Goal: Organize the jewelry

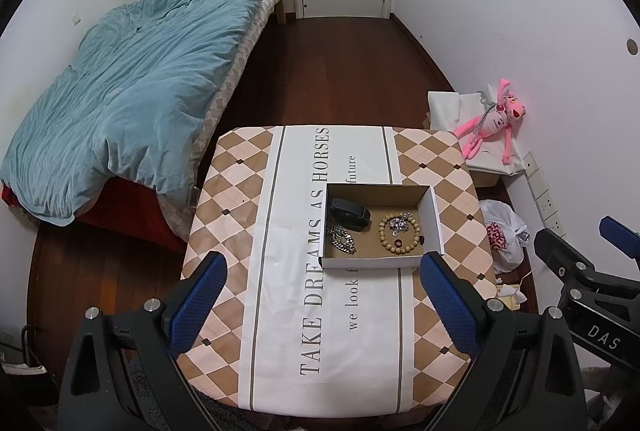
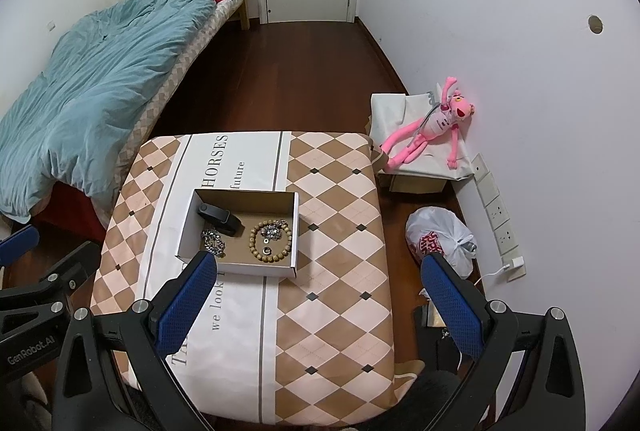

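Blue-padded hand-held grippers (image 1: 320,295) (image 2: 320,295) splayed above table (image 1: 440,159)

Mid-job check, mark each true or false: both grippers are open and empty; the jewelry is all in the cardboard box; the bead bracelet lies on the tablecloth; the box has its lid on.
1. Left gripper and right gripper are open and empty. True.
2. The silver chain, black band and bead bracelet lie in the cardboard box. True.
3. The bead bracelet lies on the tablecloth. False: it is inside the box.
4. The box has its lid on. False: it is open-topped.
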Demonstrator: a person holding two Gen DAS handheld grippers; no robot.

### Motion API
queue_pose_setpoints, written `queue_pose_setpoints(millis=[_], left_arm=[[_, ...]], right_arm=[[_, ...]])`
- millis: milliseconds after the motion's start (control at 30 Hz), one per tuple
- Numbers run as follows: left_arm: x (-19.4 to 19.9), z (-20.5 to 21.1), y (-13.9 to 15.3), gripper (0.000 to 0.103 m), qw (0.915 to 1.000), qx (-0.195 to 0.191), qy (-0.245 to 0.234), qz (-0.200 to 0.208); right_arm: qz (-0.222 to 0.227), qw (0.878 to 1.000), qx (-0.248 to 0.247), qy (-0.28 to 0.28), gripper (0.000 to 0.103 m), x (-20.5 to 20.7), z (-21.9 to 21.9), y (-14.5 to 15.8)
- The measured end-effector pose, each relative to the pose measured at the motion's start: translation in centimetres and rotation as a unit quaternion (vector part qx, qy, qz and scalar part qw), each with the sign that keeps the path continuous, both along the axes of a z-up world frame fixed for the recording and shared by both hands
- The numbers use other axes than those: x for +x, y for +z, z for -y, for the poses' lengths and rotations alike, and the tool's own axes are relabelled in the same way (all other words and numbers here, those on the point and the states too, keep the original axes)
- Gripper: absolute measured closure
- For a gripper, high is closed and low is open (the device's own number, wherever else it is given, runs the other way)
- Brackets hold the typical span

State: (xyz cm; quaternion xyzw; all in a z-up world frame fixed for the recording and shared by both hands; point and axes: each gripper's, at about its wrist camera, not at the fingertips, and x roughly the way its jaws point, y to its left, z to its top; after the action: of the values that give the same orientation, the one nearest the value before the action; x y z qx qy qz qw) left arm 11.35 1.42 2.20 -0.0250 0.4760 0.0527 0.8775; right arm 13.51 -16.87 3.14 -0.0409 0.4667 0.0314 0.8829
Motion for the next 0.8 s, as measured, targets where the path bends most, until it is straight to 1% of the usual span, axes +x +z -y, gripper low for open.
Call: queue_pose_setpoints(millis=[800], left_arm=[[-0.2,-0.04,0.02,0.005,1.0,0.003,0.003,0.004]], right_arm=[[-0.002,1.0,0.001,0.0,0.0,0.01,-0.19,-0.1]])
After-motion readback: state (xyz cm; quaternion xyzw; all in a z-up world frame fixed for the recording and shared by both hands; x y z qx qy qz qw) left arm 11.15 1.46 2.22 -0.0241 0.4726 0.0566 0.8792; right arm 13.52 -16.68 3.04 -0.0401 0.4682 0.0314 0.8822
